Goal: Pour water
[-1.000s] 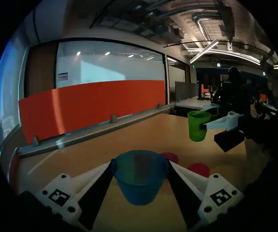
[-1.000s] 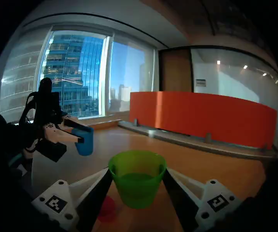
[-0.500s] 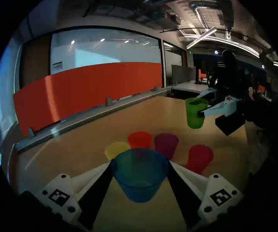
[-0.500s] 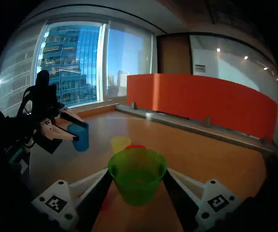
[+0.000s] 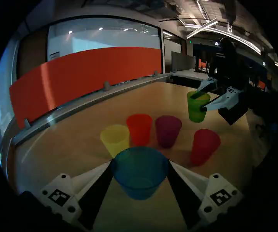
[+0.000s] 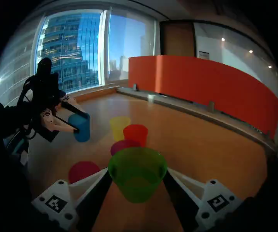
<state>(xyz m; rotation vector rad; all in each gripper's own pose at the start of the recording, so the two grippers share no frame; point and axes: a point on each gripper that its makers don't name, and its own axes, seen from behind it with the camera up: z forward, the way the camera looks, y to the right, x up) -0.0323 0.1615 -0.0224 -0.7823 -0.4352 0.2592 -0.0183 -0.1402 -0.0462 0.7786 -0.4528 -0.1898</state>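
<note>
A second ago the left gripper view caught just the tops of two cups beyond the blue cup [image 5: 140, 172]; half a second ago four stood low in the picture. Now all four sit in plain sight mid-desk: yellow cup [image 5: 115, 140], red cup [image 5: 139, 128] and purple cup [image 5: 168, 130] close together in a row, and the pink cup [image 5: 204, 146] a little apart, on the side nearer the desk's [image 5: 73, 131] right edge. The orange panel [image 5: 81, 73] along the far edge has risen in both views, so both cameras look further down at the desk than before.

The left gripper [image 5: 140, 166] pinches the blue cup between both fingers, just in front of the yellow cup. The right gripper [image 6: 137, 170] clamps the green cup [image 6: 137, 178] the same way, just short of the purple cup.

The left gripper view takes in the ceiling lights and, toward the far right corner, the right gripper with the green cup. The right gripper view gives the windows [image 6: 73, 50], and the left gripper with the blue cup near the left edge; whether that cup's base touches the desk cannot be told.

Both held cups stand mouth up, long axis close to vertical. Seen from afar, the green cup leans slightly.
</note>
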